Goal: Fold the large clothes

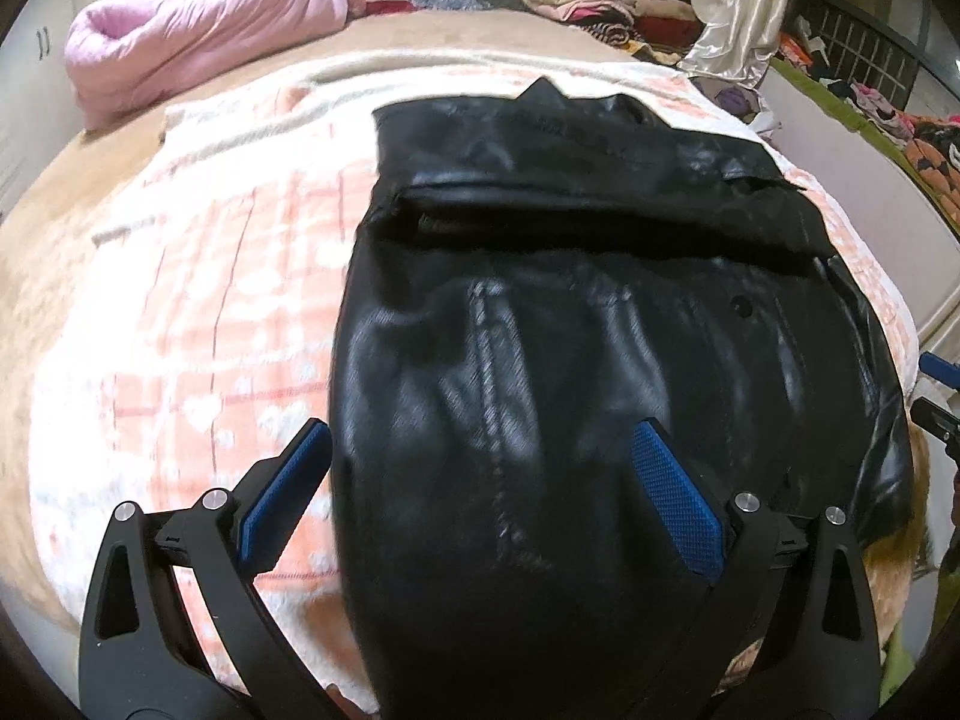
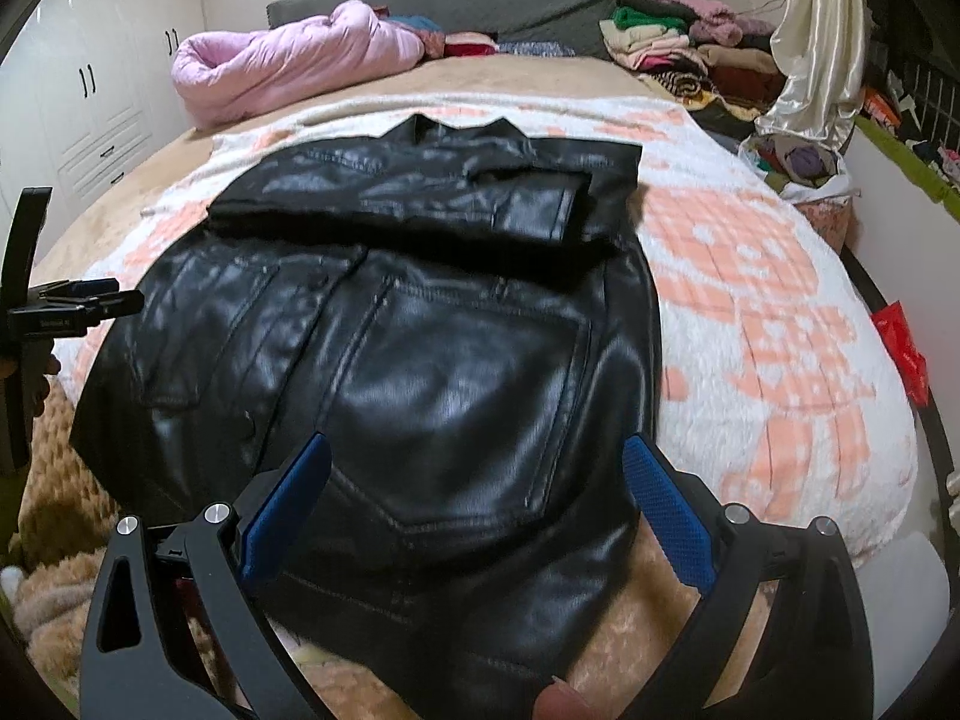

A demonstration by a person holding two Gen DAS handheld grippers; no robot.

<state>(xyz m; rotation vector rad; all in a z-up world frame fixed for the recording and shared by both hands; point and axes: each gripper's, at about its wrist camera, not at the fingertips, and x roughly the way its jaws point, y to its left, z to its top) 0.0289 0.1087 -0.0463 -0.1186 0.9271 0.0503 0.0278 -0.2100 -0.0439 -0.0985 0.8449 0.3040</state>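
The shiny black leather jacket (image 2: pixel 384 324) lies spread on the bed, directly ahead of both pairs of fingers and running under them at its near hem. Its sleeves look already folded across the upper part, forming a flat band (image 2: pixel 420 198) below the collar, so I judge the side folds done and the lengthwise fold, hem up toward collar, still to come.

The left gripper (image 1: pixel 480 480) stands with its blue-padded fingers (image 1: pixel 675 498) wide apart, holding nothing, poised above the jacket's lower half. The right gripper (image 2: pixel 477 498) is likewise spread and empty over the hem end.

Under the jacket lies a fluffy white-and-peach patterned blanket (image 2: pixel 750 312), over a tan bedspread (image 1: pixel 72 240). Far beyond the fingers sit a rolled pink quilt (image 2: pixel 288 66) and a stack of folded clothes (image 2: pixel 678 48).

The very hem of the jacket is hidden behind the gripper frames, and the left view is blurred, so seams there are hard to read.
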